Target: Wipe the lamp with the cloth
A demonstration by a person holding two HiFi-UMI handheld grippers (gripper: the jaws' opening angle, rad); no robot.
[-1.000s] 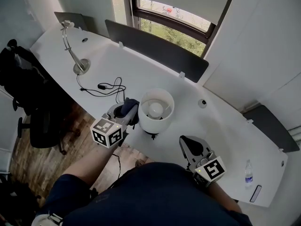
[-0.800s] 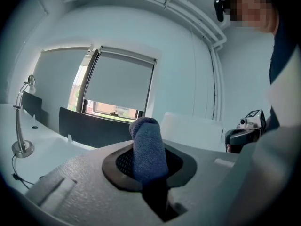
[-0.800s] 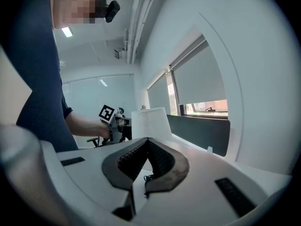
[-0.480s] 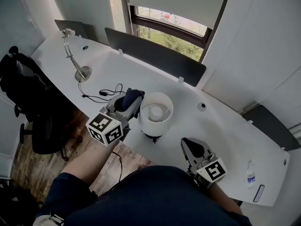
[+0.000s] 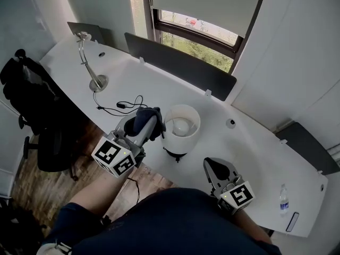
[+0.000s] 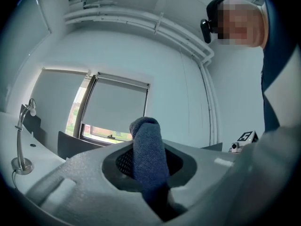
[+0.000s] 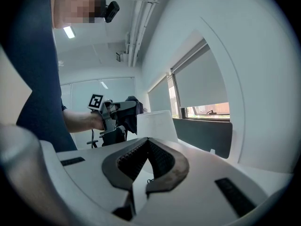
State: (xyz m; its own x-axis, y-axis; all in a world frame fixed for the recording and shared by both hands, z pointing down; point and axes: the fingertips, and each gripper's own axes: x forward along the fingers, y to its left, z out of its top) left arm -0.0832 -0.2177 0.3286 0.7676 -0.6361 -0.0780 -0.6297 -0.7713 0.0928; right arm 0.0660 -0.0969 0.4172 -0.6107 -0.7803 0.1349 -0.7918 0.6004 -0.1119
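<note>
A table lamp with a white drum shade point(image 5: 181, 127) stands near the front edge of the white desk point(image 5: 249, 142). My left gripper point(image 5: 150, 123) is shut on a dark blue cloth point(image 5: 143, 119), and the cloth sits against the shade's left side. In the left gripper view the cloth point(image 6: 148, 157) stands up between the shut jaws of my left gripper point(image 6: 149, 173). My right gripper point(image 5: 216, 167) hangs to the lamp's right and nearer me, shut and holding nothing. From the right gripper point(image 7: 148, 141), the shade point(image 7: 157, 124) and the cloth point(image 7: 128, 114) lie straight ahead.
A silver desk lamp point(image 5: 89, 57) stands at the desk's far left, with a black cable point(image 5: 125, 106) coiled near it. A dark partition panel point(image 5: 180, 65) runs along the back under the window. A black chair point(image 5: 32, 102) is at the left. A water bottle point(image 5: 283, 198) stands at the right.
The left gripper has slid the cloth along the shade's left side, first away from me and then back. The right gripper has stayed where it was.
</note>
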